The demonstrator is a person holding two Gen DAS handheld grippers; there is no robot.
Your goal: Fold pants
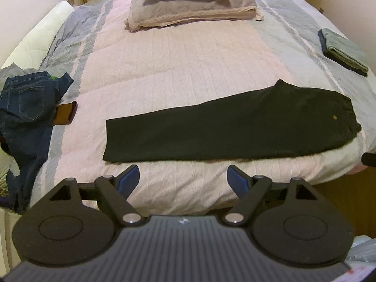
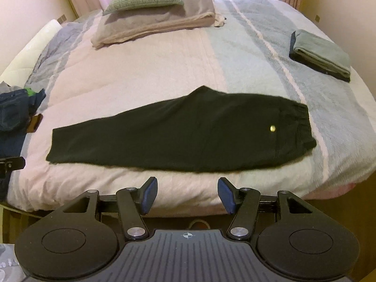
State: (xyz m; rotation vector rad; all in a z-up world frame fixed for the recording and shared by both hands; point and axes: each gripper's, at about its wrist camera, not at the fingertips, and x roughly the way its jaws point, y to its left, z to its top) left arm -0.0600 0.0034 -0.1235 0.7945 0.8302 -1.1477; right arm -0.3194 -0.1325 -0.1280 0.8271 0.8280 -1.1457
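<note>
Black pants (image 1: 225, 127) (image 2: 178, 136) lie flat across the near part of the bed, folded lengthwise with one leg over the other. The waistband with a small brass button (image 2: 272, 128) points right and the leg hems point left. My left gripper (image 1: 183, 178) hovers open just short of the pants' near edge, toward the hem end, holding nothing. My right gripper (image 2: 186, 193) is also open and empty, over the bed's front edge below the middle of the pants. Neither gripper touches the fabric.
Blue jeans (image 1: 25, 108) lie crumpled at the bed's left edge beside a brown object (image 1: 67, 112). A folded grey-green garment stack (image 2: 322, 55) sits at the right. Pillows (image 1: 188, 2) are stacked at the head. The striped bedspread (image 1: 178, 65) lies bare between pants and pillows.
</note>
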